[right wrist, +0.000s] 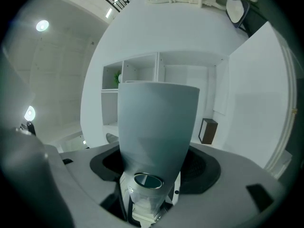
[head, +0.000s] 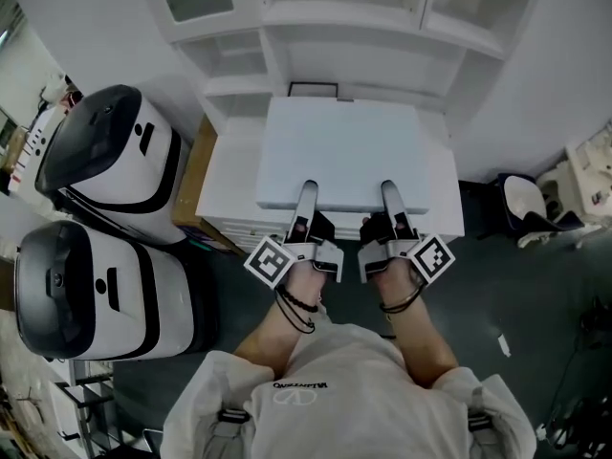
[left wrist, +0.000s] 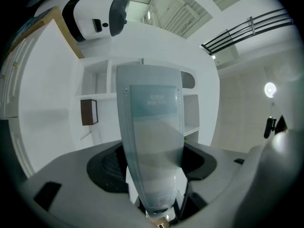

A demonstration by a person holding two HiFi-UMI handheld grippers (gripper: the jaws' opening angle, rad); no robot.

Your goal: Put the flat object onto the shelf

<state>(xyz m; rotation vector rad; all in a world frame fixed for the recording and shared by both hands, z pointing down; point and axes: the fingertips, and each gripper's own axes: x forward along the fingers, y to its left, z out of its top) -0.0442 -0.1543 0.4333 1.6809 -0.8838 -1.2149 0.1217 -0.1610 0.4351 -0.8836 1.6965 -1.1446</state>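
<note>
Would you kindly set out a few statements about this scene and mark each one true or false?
1. The left gripper and the right gripper both grip the near edge of the flat white panel. True.
2. The panel already lies inside a compartment of the white shelf unit. False: it is held out in front of the unit.
3. Two white-and-black machines stand at the person's left. True.
4. Every shelf compartment is bare. False: a small dark box sits in one.
</note>
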